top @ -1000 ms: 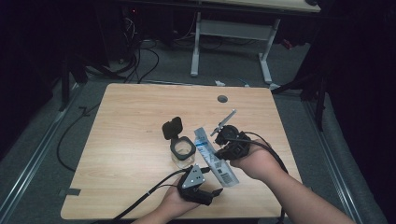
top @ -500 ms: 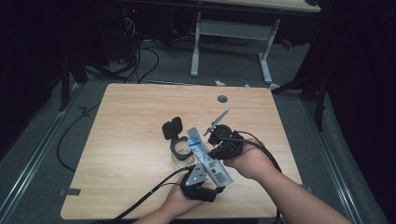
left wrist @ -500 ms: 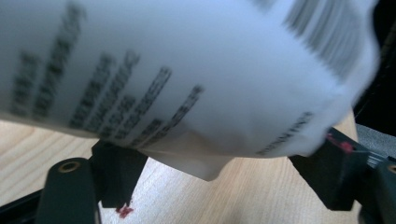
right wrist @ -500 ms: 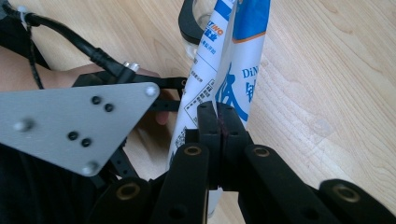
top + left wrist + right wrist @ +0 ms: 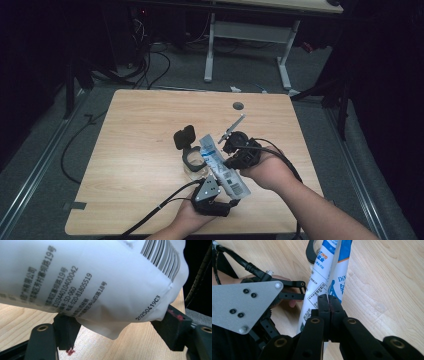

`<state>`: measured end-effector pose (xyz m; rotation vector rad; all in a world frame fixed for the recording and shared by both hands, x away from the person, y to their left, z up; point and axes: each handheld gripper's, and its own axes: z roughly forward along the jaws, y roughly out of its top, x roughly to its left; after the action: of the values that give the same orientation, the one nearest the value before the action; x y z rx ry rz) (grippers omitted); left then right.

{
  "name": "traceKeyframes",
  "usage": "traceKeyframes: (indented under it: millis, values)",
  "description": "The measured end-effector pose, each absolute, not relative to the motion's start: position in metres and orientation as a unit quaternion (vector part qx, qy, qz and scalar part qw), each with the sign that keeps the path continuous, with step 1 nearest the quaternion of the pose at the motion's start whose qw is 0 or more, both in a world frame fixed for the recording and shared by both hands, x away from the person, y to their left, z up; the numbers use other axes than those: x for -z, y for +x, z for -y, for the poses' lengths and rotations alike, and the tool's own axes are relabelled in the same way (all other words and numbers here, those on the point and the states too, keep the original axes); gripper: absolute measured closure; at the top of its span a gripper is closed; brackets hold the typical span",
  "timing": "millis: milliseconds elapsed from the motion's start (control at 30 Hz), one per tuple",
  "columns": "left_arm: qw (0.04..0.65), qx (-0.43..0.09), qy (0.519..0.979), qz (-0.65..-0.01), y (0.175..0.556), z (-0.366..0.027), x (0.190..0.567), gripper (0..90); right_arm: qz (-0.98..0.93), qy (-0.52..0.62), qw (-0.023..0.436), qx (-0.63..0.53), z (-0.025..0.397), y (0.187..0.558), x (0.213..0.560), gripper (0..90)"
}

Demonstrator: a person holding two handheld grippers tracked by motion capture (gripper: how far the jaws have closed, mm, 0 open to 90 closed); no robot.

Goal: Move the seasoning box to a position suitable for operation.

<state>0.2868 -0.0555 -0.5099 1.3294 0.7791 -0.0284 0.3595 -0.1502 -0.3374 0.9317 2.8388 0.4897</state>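
Observation:
A white and blue pouch [image 5: 220, 165] is held slanted above the table, its upper end over a black-rimmed jar [image 5: 192, 161] whose flip lid [image 5: 184, 137] stands open. My right gripper [image 5: 328, 298] is shut on the pouch's side seam; in the high view it sits at the pouch's right [image 5: 236, 150]. My left gripper [image 5: 118, 325] is open, its jaws spread on either side of the pouch's [image 5: 100, 282] printed lower end without squeezing it. In the high view the left gripper [image 5: 222, 196] is below the pouch near the table's front edge.
The wooden table [image 5: 135, 115] has a round cable hole [image 5: 238, 105] at the back. A cable [image 5: 150, 212] trails from the left gripper over the front edge. Behind the table stand another desk's white legs [image 5: 209, 45] and floor cables [image 5: 150, 55].
The right gripper has carried the pouch leftward, over the open jar. The left gripper has come up under the pouch's lower end.

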Motion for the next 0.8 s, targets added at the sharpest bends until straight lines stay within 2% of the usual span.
traceKeyframes:
  millis: [667,733,800]
  values:
    - [0.712,-0.004,0.604,-0.358,0.288,0.045,0.509,31.4,-0.944,0.290,0.061,-0.144,0.129,0.370,0.337,90.0]
    - [0.713,-0.001,0.604,-0.355,0.289,0.044,0.509,36.3,-0.945,0.288,0.063,-0.142,0.127,0.372,0.337,90.0]
    - [0.712,-0.006,0.605,-0.355,0.290,0.045,0.509,37.5,-0.945,0.288,0.065,-0.141,0.126,0.374,0.337,90.0]
